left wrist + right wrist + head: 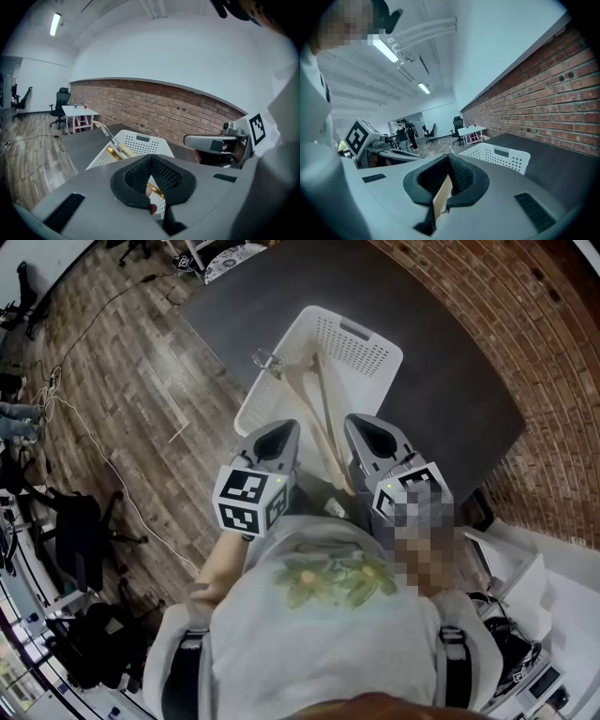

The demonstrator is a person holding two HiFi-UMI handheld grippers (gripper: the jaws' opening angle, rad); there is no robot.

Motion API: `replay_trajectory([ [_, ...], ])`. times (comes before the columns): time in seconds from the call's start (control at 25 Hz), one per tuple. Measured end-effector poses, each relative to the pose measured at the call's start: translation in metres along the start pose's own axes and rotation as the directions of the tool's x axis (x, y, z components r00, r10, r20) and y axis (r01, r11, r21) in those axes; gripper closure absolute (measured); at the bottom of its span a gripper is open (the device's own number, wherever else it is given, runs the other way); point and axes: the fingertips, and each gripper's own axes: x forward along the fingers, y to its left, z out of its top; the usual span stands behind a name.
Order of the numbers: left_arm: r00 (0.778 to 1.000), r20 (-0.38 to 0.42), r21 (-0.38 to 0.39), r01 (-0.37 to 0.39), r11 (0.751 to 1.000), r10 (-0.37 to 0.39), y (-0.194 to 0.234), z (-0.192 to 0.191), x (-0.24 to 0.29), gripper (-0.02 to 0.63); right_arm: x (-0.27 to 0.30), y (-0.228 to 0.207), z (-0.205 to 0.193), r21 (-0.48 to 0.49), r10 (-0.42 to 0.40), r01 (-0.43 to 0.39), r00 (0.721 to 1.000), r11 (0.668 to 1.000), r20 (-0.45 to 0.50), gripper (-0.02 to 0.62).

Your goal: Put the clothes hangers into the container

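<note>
A white perforated basket (361, 348) stands on the dark grey table (459, 399). A wooden hanger (326, 432) leans out over the basket's near rim, its metal hook (263, 360) at the far left rim. My right gripper (361, 427) is shut on the hanger's near end; in the right gripper view the pale wood (442, 197) is pinched between the jaws (449, 157). My left gripper (281, 432) is beside the hanger's left, shut, and I see nothing in it. In the left gripper view its jaws (151, 159) point at the basket (140, 140) and hanger (115, 151).
A brick wall (534, 324) runs along the table's far and right sides. Wooden floor (122, 390) with a trailing cable lies to the left, with an office chair (75, 531) there. A white side table (79, 111) stands further off. People stand in the far room (405, 133).
</note>
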Motion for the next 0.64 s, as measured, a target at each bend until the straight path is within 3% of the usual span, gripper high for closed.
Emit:
replay_trajectory([
  [0.64,1.0,-0.02,0.018,0.015,1.0,-0.015,-0.023,-0.008,-0.005,0.578,-0.02,0.01,-0.016,-0.033,-0.012,0.011,0.999,0.999,-0.031,0.565],
])
